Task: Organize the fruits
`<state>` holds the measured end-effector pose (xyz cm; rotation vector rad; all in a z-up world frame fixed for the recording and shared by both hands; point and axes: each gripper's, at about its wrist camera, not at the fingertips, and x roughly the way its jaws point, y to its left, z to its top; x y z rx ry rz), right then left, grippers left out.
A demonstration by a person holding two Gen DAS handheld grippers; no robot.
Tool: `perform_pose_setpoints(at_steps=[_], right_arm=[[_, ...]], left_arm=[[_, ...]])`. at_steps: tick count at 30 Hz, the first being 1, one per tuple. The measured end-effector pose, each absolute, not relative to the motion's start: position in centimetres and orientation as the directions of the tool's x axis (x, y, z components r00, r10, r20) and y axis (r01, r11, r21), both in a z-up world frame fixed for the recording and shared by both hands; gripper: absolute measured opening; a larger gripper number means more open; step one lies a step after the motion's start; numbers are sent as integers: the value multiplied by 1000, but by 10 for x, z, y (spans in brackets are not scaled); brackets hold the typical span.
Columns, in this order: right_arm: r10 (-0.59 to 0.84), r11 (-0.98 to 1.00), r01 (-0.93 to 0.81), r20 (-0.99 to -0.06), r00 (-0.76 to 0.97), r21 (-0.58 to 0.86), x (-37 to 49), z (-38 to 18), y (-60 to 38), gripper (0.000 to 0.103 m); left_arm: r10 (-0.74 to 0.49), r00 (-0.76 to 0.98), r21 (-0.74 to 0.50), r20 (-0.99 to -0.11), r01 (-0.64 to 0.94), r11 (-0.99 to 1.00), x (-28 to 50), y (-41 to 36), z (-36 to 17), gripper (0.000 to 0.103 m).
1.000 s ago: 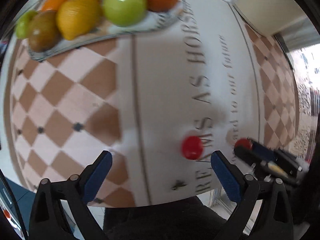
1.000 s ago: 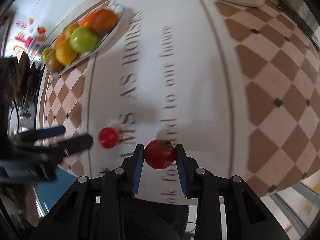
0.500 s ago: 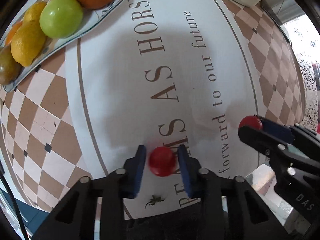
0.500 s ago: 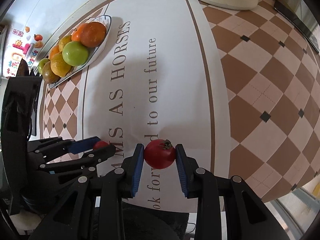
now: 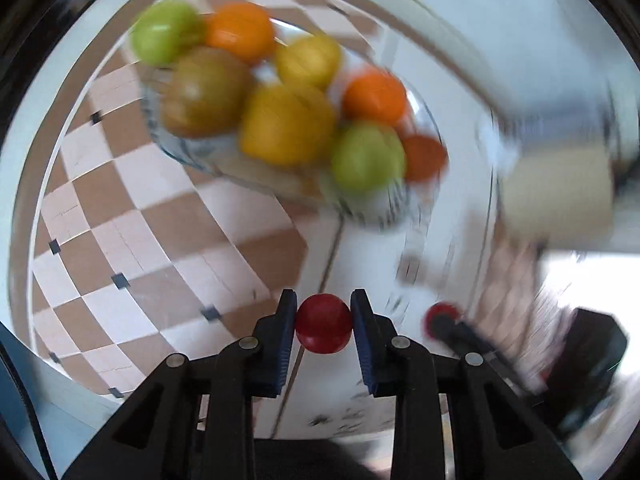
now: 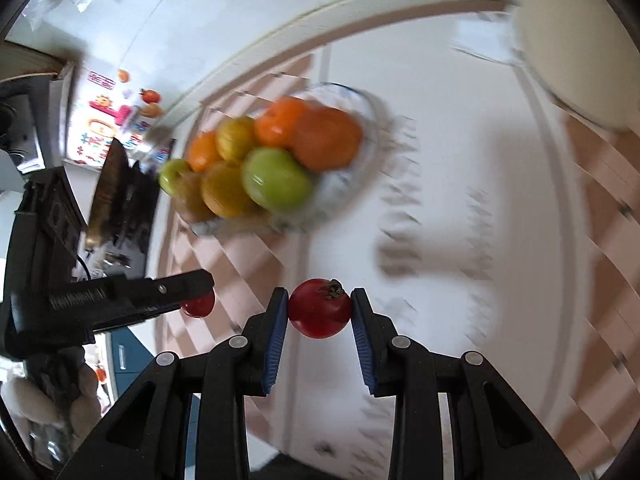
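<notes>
A glass fruit dish (image 5: pixel 376 208) sits on the checked tablecloth (image 5: pixel 168 248), toward the table's far edge, heaped with two green apples (image 5: pixel 366 158), oranges (image 5: pixel 374 94), yellow lemons (image 5: pixel 286 126) and a brownish fruit (image 5: pixel 206 92). The left gripper (image 5: pixel 324 324) is clamped on a small red tomato (image 5: pixel 324 325), held in the air short of the dish. The right gripper (image 6: pixel 319 309) pinches a larger stemmed tomato (image 6: pixel 319 308), also short of the dish. A cream container (image 6: pixel 576 40) stands at the far right corner.
</notes>
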<state>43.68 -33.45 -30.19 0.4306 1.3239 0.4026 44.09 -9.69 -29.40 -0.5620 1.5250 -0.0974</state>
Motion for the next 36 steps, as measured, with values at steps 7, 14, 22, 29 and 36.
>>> perform_pose_setpoints(at_steps=[7, 14, 22, 29, 36], right_arm=[[482, 876, -112, -854, 195, 469, 483, -317, -291, 34], [415, 906, -178, -889, 196, 384, 499, -325, -277, 35], [377, 915, -230, -905, 198, 331, 503, -323, -273, 59], [348, 927, -226, -912, 216, 300, 499, -309, -287, 84], [261, 959, -175, -932, 252, 221, 480, -287, -307, 95]], left_arm=[[-526, 147, -521, -838, -503, 690, 472, -49, -308, 25], [-577, 170, -553, -799, -585, 593, 479, -38, -331, 26], [-598, 167, -558, -784, -613, 560, 484, -42, -348, 33], [-470, 120, -461, -875, -508, 728, 485, -56, -330, 36], [-131, 106, -153, -986, -235, 960, 469, -85, -298, 50]])
